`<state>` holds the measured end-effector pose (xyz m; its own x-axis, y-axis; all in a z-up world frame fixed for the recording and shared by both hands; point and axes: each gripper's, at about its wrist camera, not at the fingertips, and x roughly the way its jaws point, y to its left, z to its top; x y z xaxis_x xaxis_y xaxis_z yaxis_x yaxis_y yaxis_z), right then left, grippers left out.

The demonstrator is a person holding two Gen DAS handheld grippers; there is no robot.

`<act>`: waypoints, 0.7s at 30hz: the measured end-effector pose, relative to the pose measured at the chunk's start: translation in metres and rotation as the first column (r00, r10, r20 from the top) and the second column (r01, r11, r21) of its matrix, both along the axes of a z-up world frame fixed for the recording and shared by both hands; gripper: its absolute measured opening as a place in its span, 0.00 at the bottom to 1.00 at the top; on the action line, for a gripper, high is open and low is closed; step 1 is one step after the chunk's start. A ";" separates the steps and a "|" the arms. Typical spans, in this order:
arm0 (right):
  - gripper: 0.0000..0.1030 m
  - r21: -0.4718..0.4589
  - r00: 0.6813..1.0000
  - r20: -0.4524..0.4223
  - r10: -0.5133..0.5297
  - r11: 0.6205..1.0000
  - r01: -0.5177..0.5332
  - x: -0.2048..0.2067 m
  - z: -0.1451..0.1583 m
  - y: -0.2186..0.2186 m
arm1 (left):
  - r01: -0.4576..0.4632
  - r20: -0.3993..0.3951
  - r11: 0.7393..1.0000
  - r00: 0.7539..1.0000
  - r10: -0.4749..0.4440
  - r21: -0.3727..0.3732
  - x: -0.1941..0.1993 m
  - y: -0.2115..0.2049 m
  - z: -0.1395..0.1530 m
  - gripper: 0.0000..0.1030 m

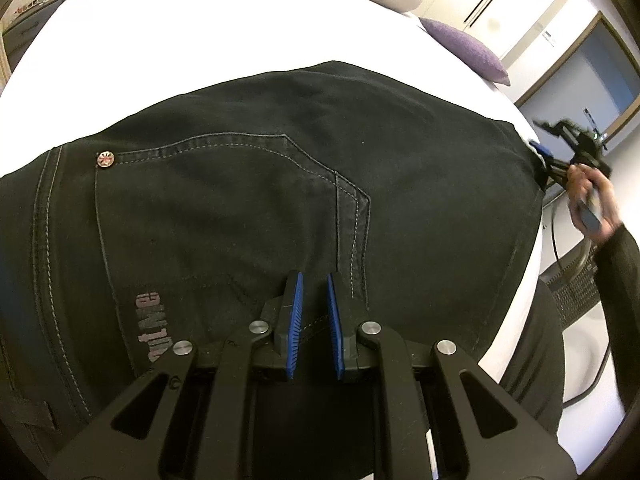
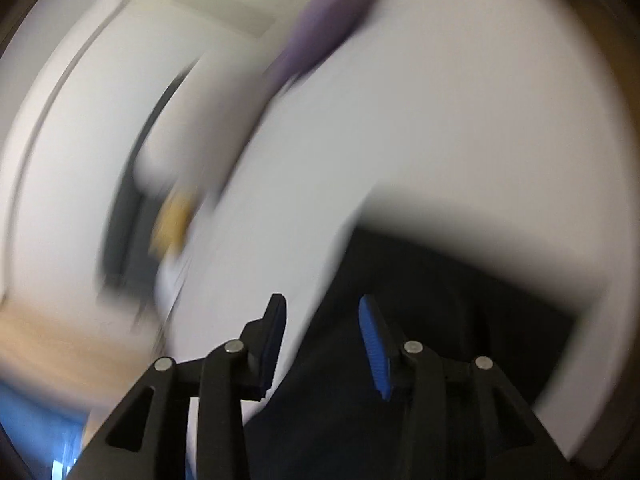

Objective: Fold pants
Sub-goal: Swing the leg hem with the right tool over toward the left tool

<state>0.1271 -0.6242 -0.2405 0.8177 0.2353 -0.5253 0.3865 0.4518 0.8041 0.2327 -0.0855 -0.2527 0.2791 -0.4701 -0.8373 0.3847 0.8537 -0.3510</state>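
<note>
We see black pants spread on the white bed. Left gripper over the back pocket, jaws narrow, grip unclear. Right gripper at the pants' edge, jaws apart, nothing pinched.

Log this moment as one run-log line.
task: fold pants | left hand-held gripper: nearly closed over black pants | right hand-held gripper: open at pants edge | white bed

Black pants lie spread on a white bed.
</note>
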 end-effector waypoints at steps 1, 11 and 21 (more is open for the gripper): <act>0.41 0.016 0.994 0.013 0.110 0.994 -0.110 0.013 -0.003 0.029 | -0.004 -0.001 1.000 1.000 0.004 0.007 0.000 -0.001 0.001 0.12; 0.00 0.234 0.950 -0.093 0.298 0.934 -0.270 0.093 -0.085 0.099 | -0.008 -0.026 1.000 1.000 0.008 -0.014 0.001 0.003 0.004 0.12; 0.47 -0.040 1.000 -0.011 -0.009 0.999 0.009 0.025 0.010 -0.002 | -0.060 -0.039 0.997 0.998 0.058 -0.042 0.002 0.011 0.005 0.12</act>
